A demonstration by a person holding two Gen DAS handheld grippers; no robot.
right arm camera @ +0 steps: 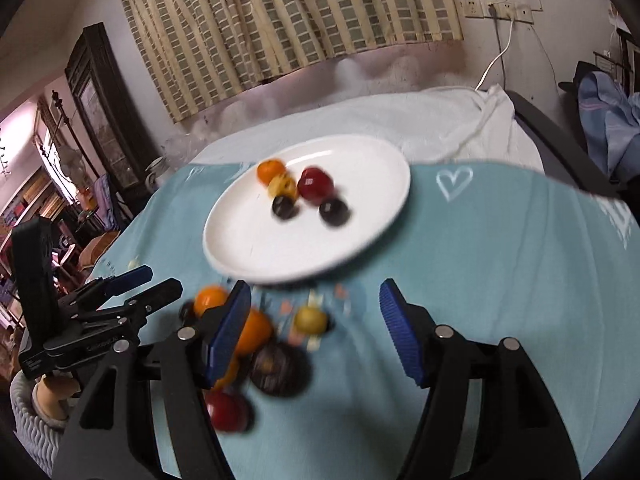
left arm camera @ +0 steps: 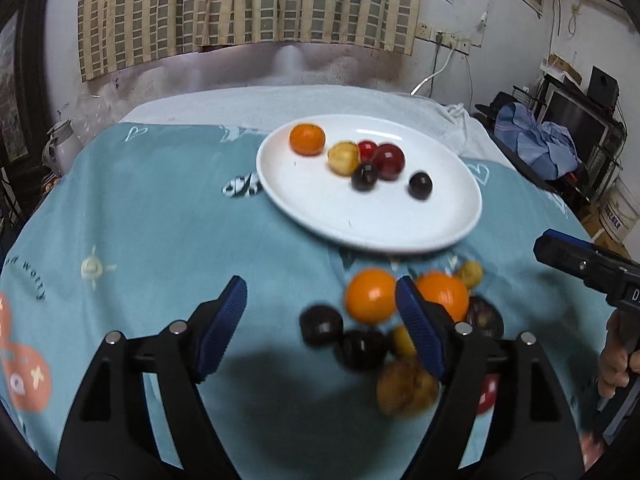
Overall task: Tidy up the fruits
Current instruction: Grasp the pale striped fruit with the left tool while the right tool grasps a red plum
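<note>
A white plate [left arm camera: 400, 232] [right arm camera: 248, 240] holds an orange [left arm camera: 307, 139], a yellow fruit [left arm camera: 343, 157], red fruits [left arm camera: 389, 160] and dark plums [left arm camera: 420, 185]. A pile of loose fruit lies on the cloth in front of it: oranges [left arm camera: 370, 295] [right arm camera: 210, 298], dark plums [left arm camera: 321, 324] [right arm camera: 276, 366], a yellow fruit [right arm camera: 311, 319], a brown fruit [left arm camera: 406, 388] and a red fruit [right arm camera: 226, 410]. My left gripper [left arm camera: 320, 312] is open and empty, just left of the pile. My right gripper [right arm camera: 314, 312] is open and empty above the pile's right side.
A teal printed cloth [left arm camera: 160, 220] covers the table, with a white towel [right arm camera: 440, 120] at the back. A curtain hangs on the far wall. Clutter stands to the right in the left wrist view [left arm camera: 560, 140]. The other gripper shows at the edge of each view [left arm camera: 580, 264] [right arm camera: 100, 312].
</note>
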